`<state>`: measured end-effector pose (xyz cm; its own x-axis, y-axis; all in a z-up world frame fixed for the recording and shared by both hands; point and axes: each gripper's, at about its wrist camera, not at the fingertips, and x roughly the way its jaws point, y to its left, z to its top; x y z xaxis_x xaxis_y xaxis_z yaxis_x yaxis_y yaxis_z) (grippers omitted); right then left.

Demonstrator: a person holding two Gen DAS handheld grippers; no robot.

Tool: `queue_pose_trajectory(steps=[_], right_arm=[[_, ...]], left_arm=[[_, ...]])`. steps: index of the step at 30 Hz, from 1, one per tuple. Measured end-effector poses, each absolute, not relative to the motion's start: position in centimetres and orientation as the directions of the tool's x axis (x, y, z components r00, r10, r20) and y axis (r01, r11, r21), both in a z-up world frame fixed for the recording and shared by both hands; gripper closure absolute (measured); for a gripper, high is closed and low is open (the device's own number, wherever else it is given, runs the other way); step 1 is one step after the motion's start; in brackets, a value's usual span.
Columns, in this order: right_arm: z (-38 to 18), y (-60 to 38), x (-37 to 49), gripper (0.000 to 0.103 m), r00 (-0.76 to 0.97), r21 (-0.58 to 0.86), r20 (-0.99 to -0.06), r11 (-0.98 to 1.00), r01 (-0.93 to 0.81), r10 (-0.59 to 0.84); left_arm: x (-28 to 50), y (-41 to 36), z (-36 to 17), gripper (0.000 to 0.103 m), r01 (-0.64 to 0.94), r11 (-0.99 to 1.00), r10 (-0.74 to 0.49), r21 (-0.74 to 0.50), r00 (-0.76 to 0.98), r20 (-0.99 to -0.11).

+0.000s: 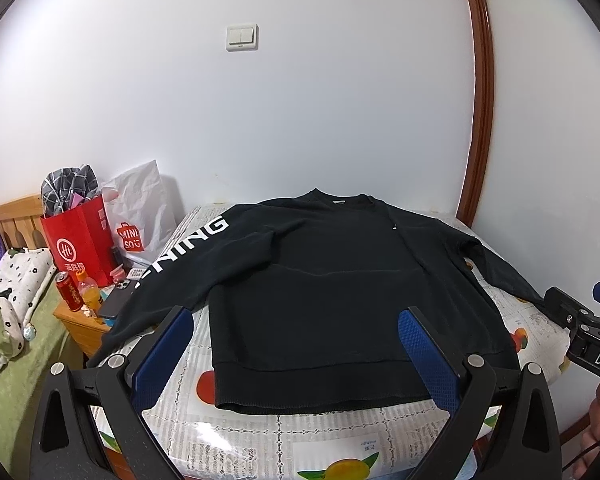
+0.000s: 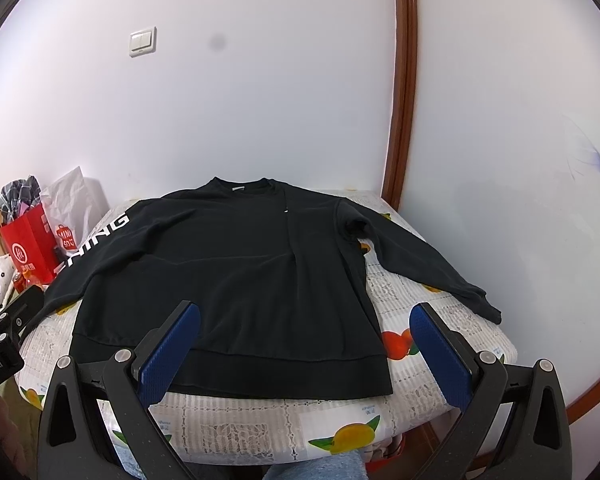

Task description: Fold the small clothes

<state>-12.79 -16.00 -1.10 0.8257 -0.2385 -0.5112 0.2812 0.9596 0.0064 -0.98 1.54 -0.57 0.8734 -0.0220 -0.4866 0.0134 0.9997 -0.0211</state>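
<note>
A black long-sleeved sweatshirt (image 1: 332,292) lies flat on the table, collar toward the wall and hem toward me. It also shows in the right wrist view (image 2: 236,272). Its left sleeve with white letters (image 1: 180,256) hangs off the left edge. Its right sleeve (image 2: 420,260) stretches toward the right edge. My left gripper (image 1: 296,320) is open and empty, held above the hem. My right gripper (image 2: 304,320) is open and empty near the hem's right corner. The right gripper shows at the right edge of the left wrist view (image 1: 580,312).
The table carries a white fruit-print cloth (image 2: 340,436). A red paper bag (image 1: 80,240), a white shopping bag (image 1: 140,212), a can and a bottle (image 1: 80,288) stand on a wooden nightstand to the left. A bed with a green cover (image 1: 16,360) lies far left. The wall is close behind.
</note>
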Motion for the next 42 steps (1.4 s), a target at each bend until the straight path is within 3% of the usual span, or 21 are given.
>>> queue_pose_trajectory(steps=[8,12,21,32,39,42], right_arm=[[-1.6,-16.6,-11.0,0.0,0.817,0.017,-0.523,0.955,0.295,-0.243],[-2.2,-16.5,-9.4,0.0,0.804,-0.007,-0.54,0.957,0.291,-0.248],[-4.6,-16.0,-4.4,0.0,0.751,-0.02,-0.617,0.959,0.283,-0.235],[-9.4,-13.6,2.3,0.001,0.664,-0.089,-0.717,0.972,0.218,-0.215],[-10.8,-13.6,5.0,0.002,0.661,-0.097,-0.717,0.971,0.219,-0.221],[-11.1,-14.4,5.8,0.002,0.65,-0.109,-0.723,0.968,0.227,-0.234]], left_arm=[[0.5,2.3,-0.7,0.0,0.018,0.998,-0.042,-0.053,0.872,-0.488],[1.8,3.4,-1.1,0.0,0.027,0.994,-0.078,-0.105,0.85,-0.521],[5.3,7.0,-3.3,0.0,-0.074,0.992,-0.001,-0.102,0.805,-0.593],[10.4,13.1,-9.3,0.001,-0.165,0.97,-0.017,-0.176,0.681,-0.732],[12.8,17.9,-13.2,0.002,-0.234,0.913,-0.108,-0.333,0.649,-0.753],[13.7,20.0,-14.9,0.012,-0.26,0.869,-0.165,-0.42,0.65,-0.742]])
